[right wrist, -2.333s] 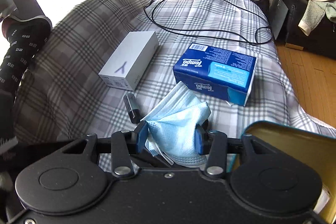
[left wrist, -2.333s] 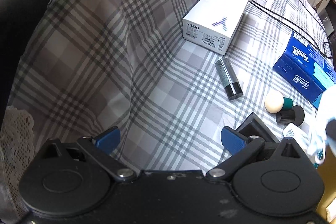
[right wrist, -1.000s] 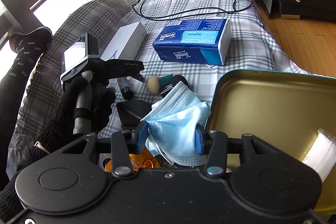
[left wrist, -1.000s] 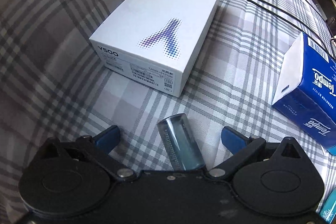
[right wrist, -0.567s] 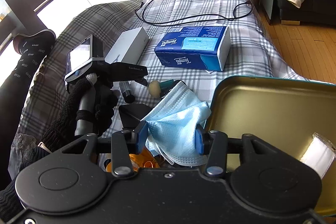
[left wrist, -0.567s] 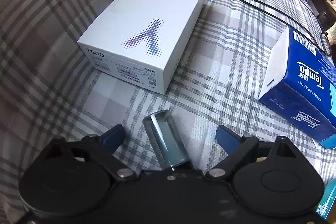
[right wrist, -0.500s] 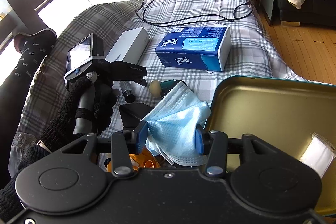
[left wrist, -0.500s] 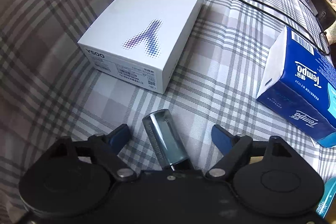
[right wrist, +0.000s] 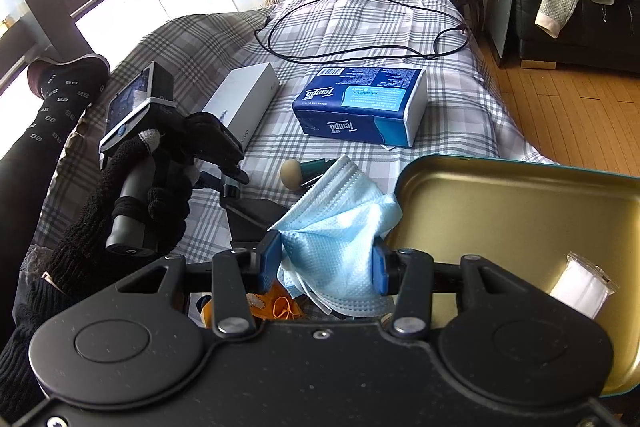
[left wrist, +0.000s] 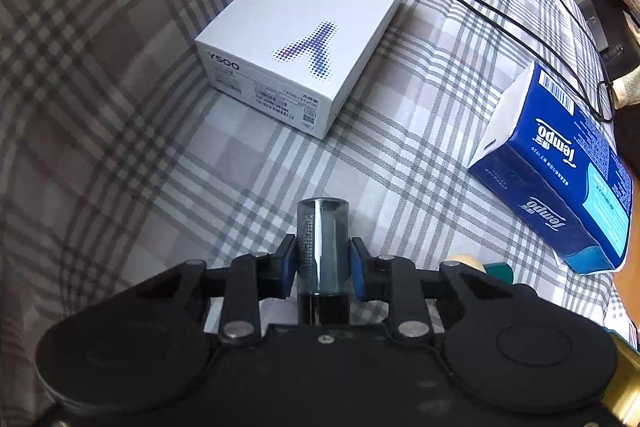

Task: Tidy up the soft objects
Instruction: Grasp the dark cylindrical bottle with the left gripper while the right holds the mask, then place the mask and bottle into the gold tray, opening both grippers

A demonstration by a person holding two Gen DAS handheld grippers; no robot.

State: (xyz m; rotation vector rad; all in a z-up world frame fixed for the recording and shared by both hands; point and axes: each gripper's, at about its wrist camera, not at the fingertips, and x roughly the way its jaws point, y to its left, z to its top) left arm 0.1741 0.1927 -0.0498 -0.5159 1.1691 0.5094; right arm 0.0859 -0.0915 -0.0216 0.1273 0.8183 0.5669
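My left gripper [left wrist: 322, 263] is shut on a clear cylindrical tube with a dark end [left wrist: 322, 247], just above the plaid bedspread [left wrist: 120, 107]. My right gripper [right wrist: 326, 263] is shut on a crumpled light-blue face mask [right wrist: 336, 223], held beside the open gold tin [right wrist: 520, 211]. A white wrapped packet [right wrist: 580, 287] lies in the tin. The left gripper and the gloved hand holding it also show in the right wrist view [right wrist: 232, 183].
A white Y500 box [left wrist: 308, 35], a blue Tempo tissue pack [left wrist: 560, 163] and a black cable [left wrist: 500, 19] lie on the bed. A beige-tipped sponge with a teal handle [right wrist: 296, 173] and a black wedge [right wrist: 256, 215] lie near the mask. Wooden floor is at the right.
My left gripper moved in over the tube and closed on it. The right gripper kept hold of the mask and barely moved.
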